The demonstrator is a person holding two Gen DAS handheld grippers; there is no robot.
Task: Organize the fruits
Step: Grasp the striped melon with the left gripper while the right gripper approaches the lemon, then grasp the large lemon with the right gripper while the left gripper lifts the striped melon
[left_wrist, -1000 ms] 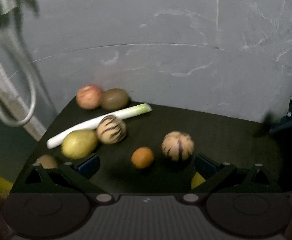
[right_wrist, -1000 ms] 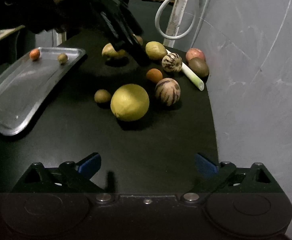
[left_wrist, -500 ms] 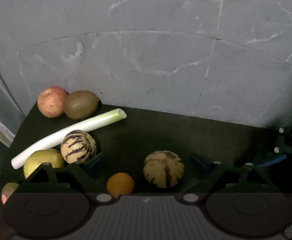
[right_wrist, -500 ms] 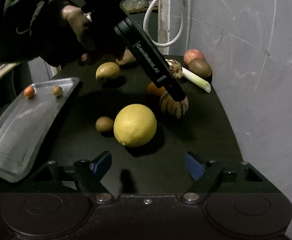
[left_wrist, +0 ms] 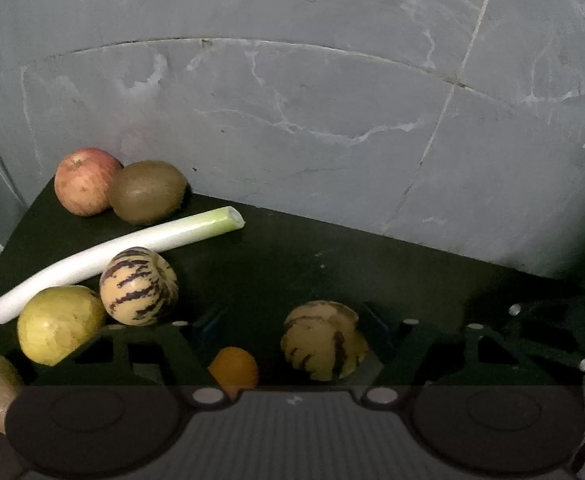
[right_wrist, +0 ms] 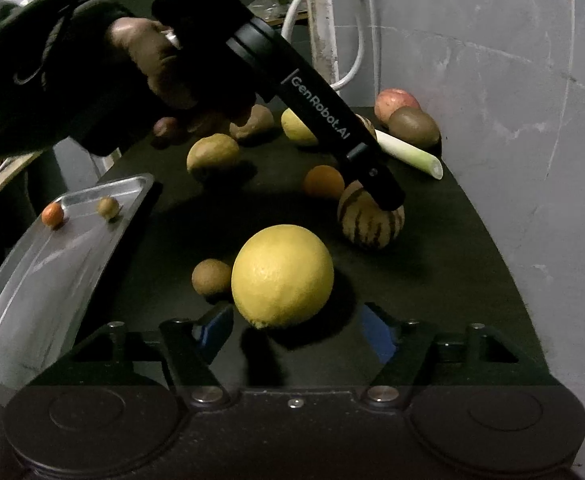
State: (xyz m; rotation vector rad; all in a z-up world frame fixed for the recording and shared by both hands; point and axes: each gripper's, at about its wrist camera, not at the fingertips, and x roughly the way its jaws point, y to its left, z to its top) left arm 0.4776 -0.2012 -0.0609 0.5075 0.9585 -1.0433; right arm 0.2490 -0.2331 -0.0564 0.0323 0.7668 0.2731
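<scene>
The left gripper (left_wrist: pixel 292 330) has its fingers apart and they have just been closing, with a striped melon (left_wrist: pixel 323 340) between them, not visibly pressed; a small orange (left_wrist: pixel 233 366) sits just beside it. The right gripper (right_wrist: pixel 294 330) also has its fingers apart and just closing, a large lemon (right_wrist: pixel 282 276) between the tips, untouched as far as shows. Both fruits lie on the dark surface (right_wrist: pixel 444 264) toward its wall-side edge. A metal tray (right_wrist: pixel 48 276) at the opposite edge holds two small fruits.
</scene>
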